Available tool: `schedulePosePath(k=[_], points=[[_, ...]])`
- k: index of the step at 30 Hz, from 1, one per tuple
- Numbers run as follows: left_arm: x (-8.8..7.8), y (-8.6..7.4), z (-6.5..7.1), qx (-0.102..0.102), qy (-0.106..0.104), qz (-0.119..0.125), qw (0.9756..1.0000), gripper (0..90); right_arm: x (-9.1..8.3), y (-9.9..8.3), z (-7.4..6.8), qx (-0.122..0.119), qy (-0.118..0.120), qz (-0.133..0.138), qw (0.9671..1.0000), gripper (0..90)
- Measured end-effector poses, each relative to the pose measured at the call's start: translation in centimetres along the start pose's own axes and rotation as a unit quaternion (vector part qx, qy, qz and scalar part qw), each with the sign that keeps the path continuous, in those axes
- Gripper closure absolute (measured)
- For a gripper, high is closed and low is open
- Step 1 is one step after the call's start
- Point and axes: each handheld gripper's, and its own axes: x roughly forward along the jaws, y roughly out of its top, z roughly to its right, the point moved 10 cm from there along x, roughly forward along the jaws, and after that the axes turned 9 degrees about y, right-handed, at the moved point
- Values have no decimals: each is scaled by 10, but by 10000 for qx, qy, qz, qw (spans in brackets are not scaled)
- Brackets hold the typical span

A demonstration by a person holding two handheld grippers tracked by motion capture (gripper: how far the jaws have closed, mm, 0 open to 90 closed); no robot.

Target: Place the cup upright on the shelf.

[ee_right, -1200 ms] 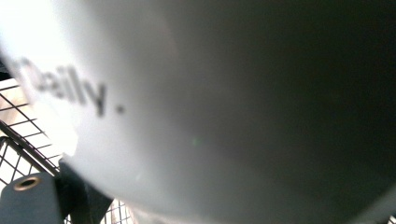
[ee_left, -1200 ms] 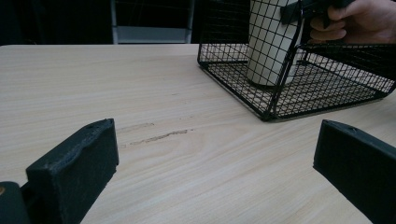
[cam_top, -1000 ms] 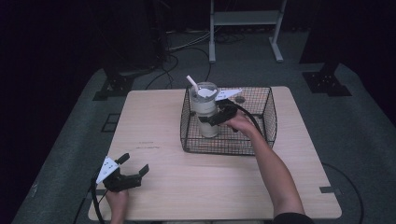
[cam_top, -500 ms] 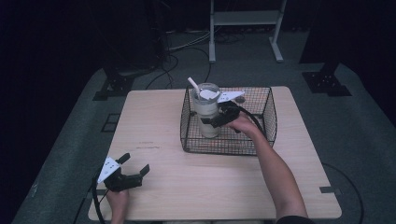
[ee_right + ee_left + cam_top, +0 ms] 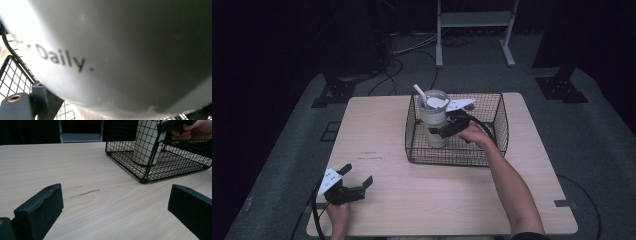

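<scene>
I take the black wire basket (image 5: 492, 150) as my landmark; it sits on the far half of the light wooden table (image 5: 442, 200), toward the right. Inside the basket, at its left end, I see a tall cream tumbler (image 5: 433, 120) standing upright on the mesh floor, with a lid on top and a white straw (image 5: 419, 93) slanting up out of it to the left.

My right gripper (image 5: 447, 129) is inside the basket, against the tumbler's right side at about mid-height, with my right hand (image 5: 474, 134) just behind it over the basket's middle. In the right gripper view the tumbler's pale wall (image 5: 120, 50) presses right up to the lens, the printed word "Daily." readable across it, and basket mesh (image 5: 10, 75) shows below at the left. From the high view the jaws look set around the tumbler's body, so I read this gripper as clamped on the tumbler, though the contact itself is too small to see plainly.

My left gripper (image 5: 354, 180) is well apart from the basket, near the table's front left corner, held low over the wood by my left hand (image 5: 337, 212). Its jaws stand wide apart with nothing between them. In the left gripper view I look across bare tabletop between the two black jaws toward the basket's near corner (image 5: 143, 178) and the tumbler's lower body (image 5: 146, 142) behind the wires.
</scene>
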Motion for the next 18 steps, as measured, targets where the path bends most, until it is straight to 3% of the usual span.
schedulePosePath(k=[18], points=[[-1,0,0,-8,-29,12,10000,0,-6,-2,-2,1,-14,-65,10000,88]])
